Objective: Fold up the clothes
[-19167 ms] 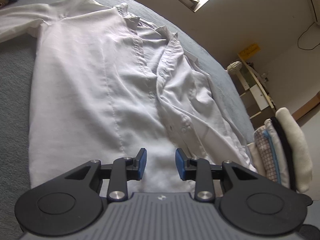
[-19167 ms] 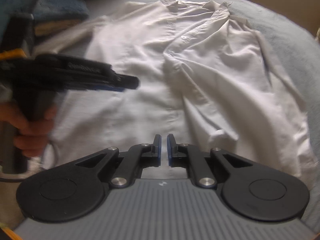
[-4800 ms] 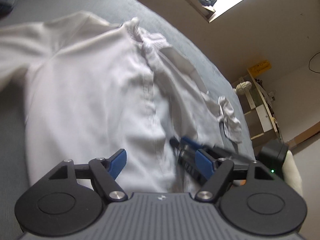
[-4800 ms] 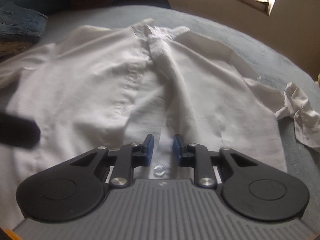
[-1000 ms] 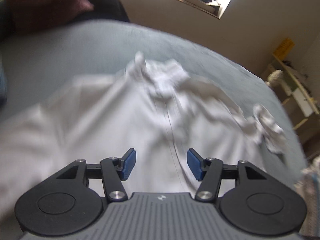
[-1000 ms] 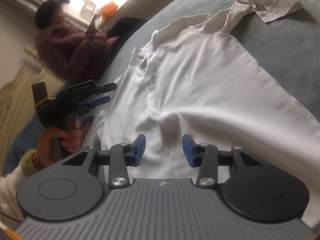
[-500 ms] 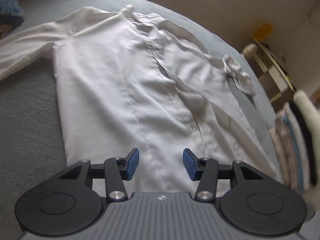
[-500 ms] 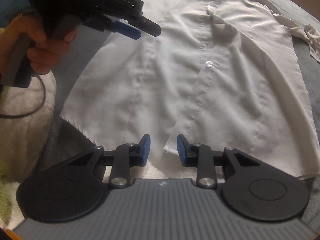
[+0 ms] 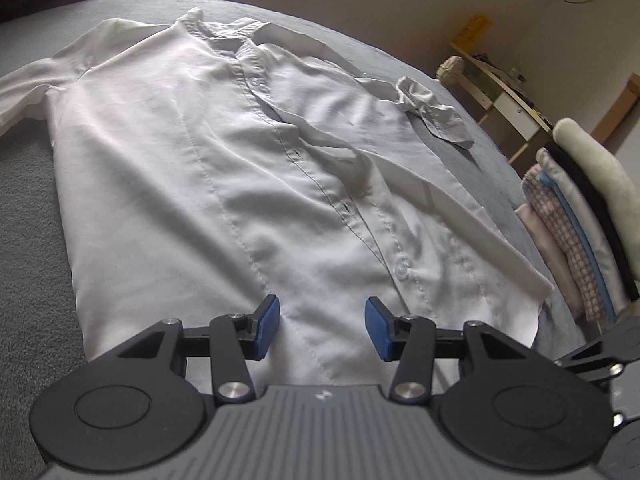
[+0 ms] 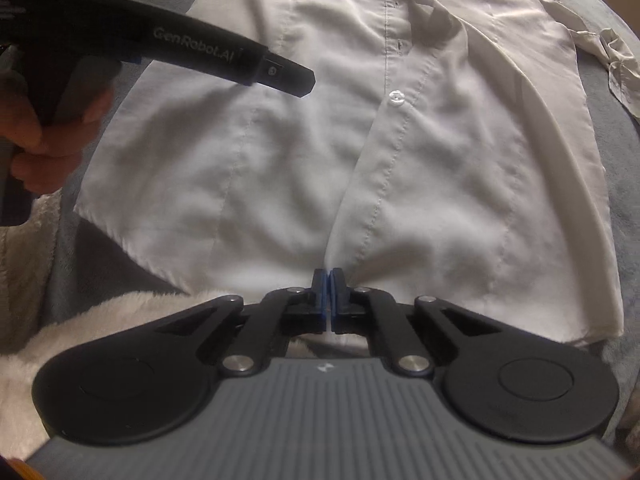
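Your right tool (image 10: 329, 280) has just closed, pinching the hem of the white shirt (image 9: 224, 176) spread flat on the bed (image 9: 28, 216); your left tool (image 9: 322, 322) stays apart above it—likely hem straightening.

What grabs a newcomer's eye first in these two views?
The white button-up shirt spread front-up across the grey bed fills both views. Next, the right tongs, shut at the hem by the button placket, and the left tongs, open above the lower front. At the bed's right edge sits a stack of folded clothes.
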`<action>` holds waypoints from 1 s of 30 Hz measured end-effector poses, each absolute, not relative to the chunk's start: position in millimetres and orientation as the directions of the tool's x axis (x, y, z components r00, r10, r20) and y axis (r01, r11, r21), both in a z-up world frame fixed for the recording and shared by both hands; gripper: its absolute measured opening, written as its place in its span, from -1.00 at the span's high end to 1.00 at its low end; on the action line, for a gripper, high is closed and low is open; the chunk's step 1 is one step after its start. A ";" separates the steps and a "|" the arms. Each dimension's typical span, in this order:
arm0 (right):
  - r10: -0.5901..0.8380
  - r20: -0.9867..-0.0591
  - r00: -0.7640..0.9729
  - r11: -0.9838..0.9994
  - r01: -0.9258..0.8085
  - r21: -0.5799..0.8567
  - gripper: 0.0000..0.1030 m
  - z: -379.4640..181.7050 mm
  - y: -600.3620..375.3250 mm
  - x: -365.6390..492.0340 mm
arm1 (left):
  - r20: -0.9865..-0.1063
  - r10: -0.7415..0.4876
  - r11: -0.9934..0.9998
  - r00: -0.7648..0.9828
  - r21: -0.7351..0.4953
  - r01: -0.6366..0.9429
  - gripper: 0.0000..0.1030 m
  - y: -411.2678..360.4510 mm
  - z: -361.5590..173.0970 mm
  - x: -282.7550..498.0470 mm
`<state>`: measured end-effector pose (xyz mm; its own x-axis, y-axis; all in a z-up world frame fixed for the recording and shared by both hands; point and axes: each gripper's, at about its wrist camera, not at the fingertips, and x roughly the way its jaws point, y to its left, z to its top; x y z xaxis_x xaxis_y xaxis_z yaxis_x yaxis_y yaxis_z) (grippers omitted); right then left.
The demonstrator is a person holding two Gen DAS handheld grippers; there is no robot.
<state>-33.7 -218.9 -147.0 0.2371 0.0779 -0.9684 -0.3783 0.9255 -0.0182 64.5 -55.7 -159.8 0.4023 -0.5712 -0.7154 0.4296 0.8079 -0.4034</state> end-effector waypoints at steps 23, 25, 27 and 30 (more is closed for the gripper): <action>0.302 -0.950 0.079 0.951 0.050 0.306 0.82 -145.3 -282.7 -19.2 | -0.679 -0.586 0.796 0.443 -0.381 0.470 0.07 -49.6 -157.5 59.6; 0.297 -0.947 0.123 0.949 0.074 0.307 0.67 -133.8 -291.4 -17.8 | -0.664 -0.596 0.789 0.452 -0.377 0.486 0.07 -51.2 -153.5 57.5; 0.288 -0.941 0.176 0.947 0.091 0.307 0.67 -121.2 -298.9 -14.2 | -0.644 -0.612 0.775 0.459 -0.373 0.509 0.08 -54.4 -148.5 54.7; 0.285 -0.900 0.329 0.942 0.080 0.327 0.66 -99.0 -305.7 7.3 | -0.600 -0.676 0.711 0.428 -0.376 0.595 0.08 -72.6 -137.9 45.1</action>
